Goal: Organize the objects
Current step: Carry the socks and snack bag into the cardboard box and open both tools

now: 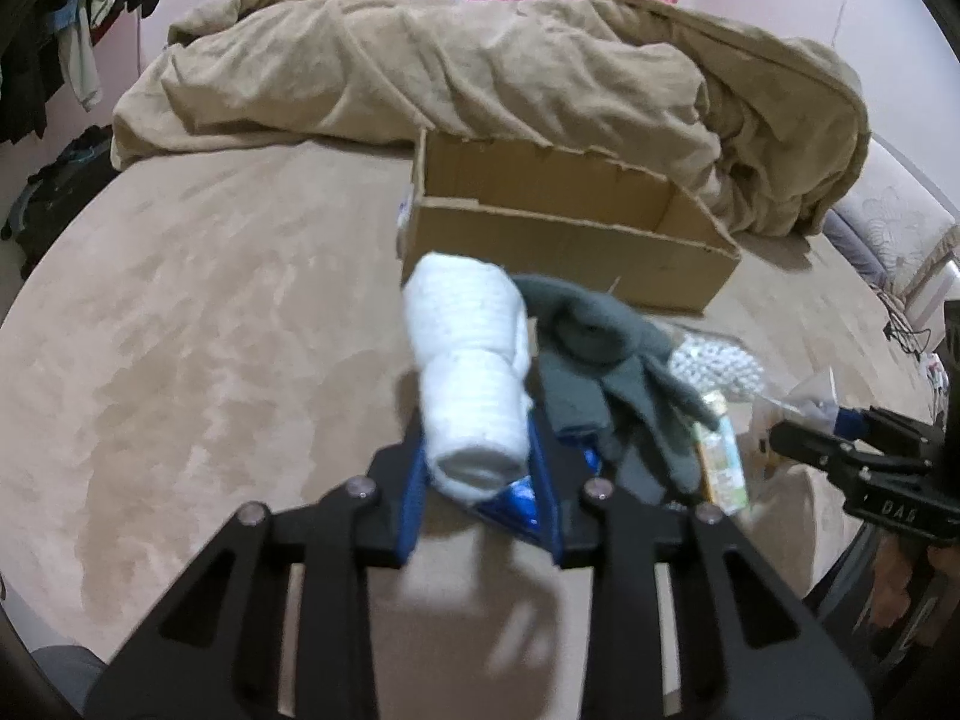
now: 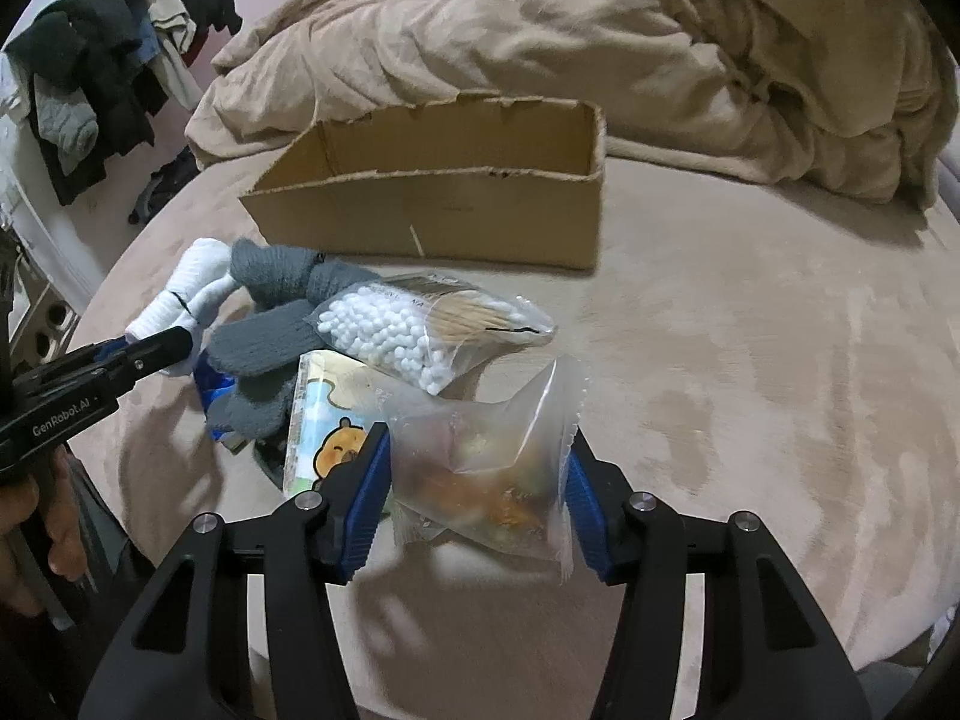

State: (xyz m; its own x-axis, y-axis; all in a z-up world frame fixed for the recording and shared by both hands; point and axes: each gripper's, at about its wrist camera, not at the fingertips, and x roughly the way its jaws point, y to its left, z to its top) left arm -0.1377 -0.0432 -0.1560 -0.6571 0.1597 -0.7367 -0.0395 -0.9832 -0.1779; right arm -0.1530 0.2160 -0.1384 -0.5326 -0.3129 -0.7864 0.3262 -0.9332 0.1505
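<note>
Left wrist: tongs [image 1: 480,468] grip white sock [image 1: 468,372], box [image 1: 564,240] ahead.

Socks [image 2: 192,288], gloves [image 2: 270,324] and bags [image 2: 420,324] lie before the box [image 2: 456,216].

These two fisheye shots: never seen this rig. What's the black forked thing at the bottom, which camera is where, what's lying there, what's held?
No robot here: a person holds a two-finger gripper in each hand, each with a camera looking along its fingers. The black fork with blue pads is that gripper itself.

Left wrist view: the left gripper is shut on a rolled white sock. The right gripper shows at the edge.

Right wrist view: the right gripper has its pads either side of a clear snack bag; whether it is pinched, I cannot tell.

On the beige bed lie a grey glove, a bag of cotton swabs, a cartoon-printed packet and an open cardboard box, with a crumpled blanket behind.
</note>
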